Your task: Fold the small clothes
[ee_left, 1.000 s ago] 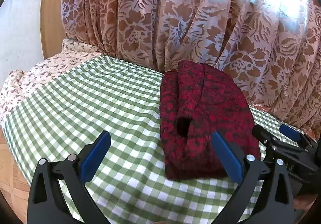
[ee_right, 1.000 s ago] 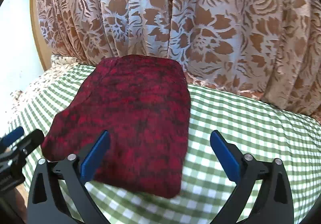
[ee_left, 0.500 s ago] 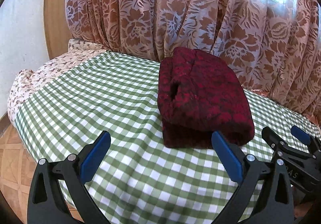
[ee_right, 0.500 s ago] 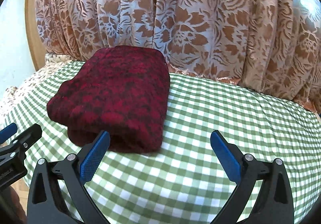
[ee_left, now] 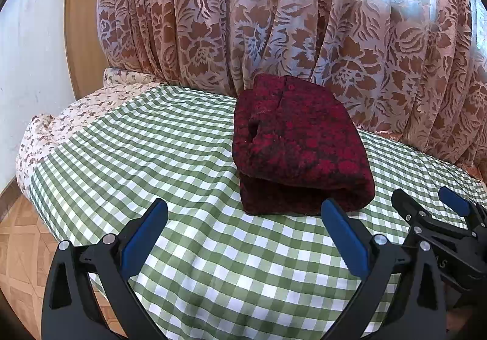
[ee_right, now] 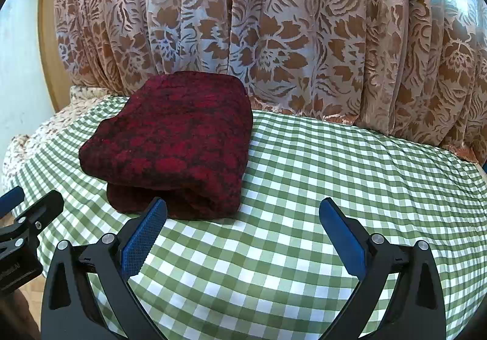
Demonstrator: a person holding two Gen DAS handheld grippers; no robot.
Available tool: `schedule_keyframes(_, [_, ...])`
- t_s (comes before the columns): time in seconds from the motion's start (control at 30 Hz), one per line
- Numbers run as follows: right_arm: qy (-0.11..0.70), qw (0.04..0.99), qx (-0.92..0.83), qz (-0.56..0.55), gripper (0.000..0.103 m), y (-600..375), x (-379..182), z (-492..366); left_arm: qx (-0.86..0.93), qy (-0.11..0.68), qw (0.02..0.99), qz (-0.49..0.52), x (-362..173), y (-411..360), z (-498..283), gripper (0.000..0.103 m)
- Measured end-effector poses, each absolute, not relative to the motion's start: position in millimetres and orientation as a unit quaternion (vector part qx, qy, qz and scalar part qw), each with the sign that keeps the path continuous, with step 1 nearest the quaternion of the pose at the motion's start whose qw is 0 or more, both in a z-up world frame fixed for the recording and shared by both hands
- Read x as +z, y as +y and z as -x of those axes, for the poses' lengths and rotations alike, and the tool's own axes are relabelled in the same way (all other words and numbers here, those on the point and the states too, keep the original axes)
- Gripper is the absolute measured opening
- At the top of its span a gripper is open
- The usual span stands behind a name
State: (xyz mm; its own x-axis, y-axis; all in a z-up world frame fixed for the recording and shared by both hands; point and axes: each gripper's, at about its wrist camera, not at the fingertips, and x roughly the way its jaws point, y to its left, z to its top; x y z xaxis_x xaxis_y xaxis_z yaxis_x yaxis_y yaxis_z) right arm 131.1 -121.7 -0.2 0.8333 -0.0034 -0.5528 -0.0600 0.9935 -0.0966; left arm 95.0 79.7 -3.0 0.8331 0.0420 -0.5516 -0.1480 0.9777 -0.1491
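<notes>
Tongs (ee_left: 243, 236) (ee_right: 242, 233) apart, garment (ee_left: 295, 142) ahead.

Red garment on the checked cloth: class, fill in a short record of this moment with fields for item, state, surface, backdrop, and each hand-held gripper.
item: dark red patterned garment
state: folded into a thick stack, fold edge toward the cameras
surface: green-and-white checked cloth
backdrop: floral curtain
left hand-held gripper: open, empty, short of the garment
right hand-held gripper: open, empty
</notes>
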Motion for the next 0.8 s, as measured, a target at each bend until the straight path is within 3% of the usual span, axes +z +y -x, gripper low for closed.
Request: schedule_keyframes(0.8, [0.290, 0.955, 0.020, 0.059, 0.099, -113.6, -1.7, -128.5, 0.069, 0.279, 0.952, 0.104, -3.9, 91.0, -92.8, 0.100])
